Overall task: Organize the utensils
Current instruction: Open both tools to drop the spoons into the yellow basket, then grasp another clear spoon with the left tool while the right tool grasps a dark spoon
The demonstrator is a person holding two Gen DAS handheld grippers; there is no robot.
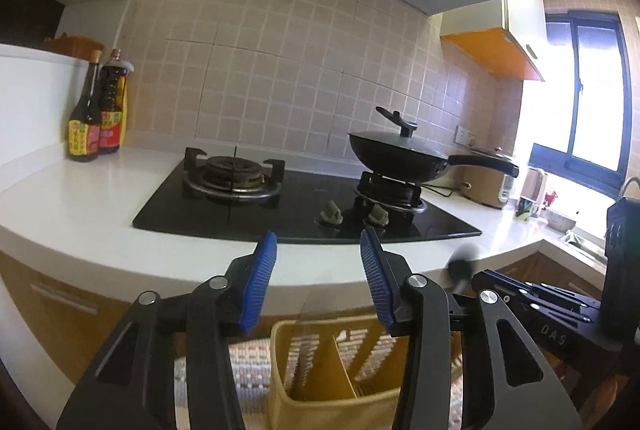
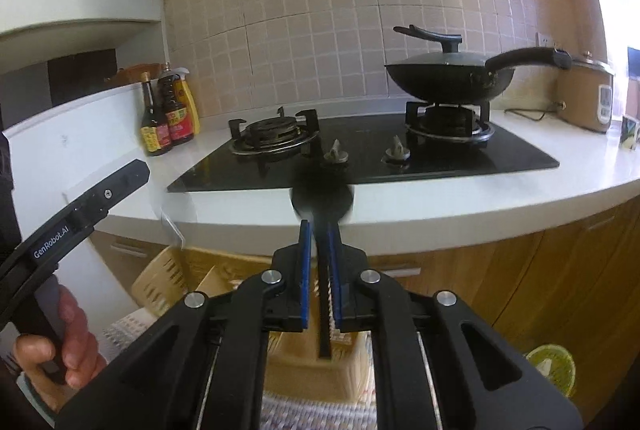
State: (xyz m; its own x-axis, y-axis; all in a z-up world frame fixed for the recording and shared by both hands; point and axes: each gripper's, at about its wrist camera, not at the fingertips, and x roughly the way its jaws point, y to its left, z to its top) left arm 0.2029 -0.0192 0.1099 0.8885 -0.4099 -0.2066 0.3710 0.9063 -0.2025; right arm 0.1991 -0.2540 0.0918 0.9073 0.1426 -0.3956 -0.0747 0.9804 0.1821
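Right wrist view showed the right hand-held gripper (image 2: 320, 254) clamped on a black plastic ladle (image 2: 322, 197) above the beige slotted utensil basket (image 2: 160, 282), not yet dropped in. The left hand-held gripper (image 1: 318, 270) gaped empty. The white tabletop (image 2: 460, 205) edge beyond left room.

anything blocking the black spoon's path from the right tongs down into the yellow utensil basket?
Nothing visible. The right tongs are shut on the black plastic spoon, bowl end forward. The yellow slotted plastic utensil basket sits below with its divided compartments open on top. The left tongs stand open and empty above it.
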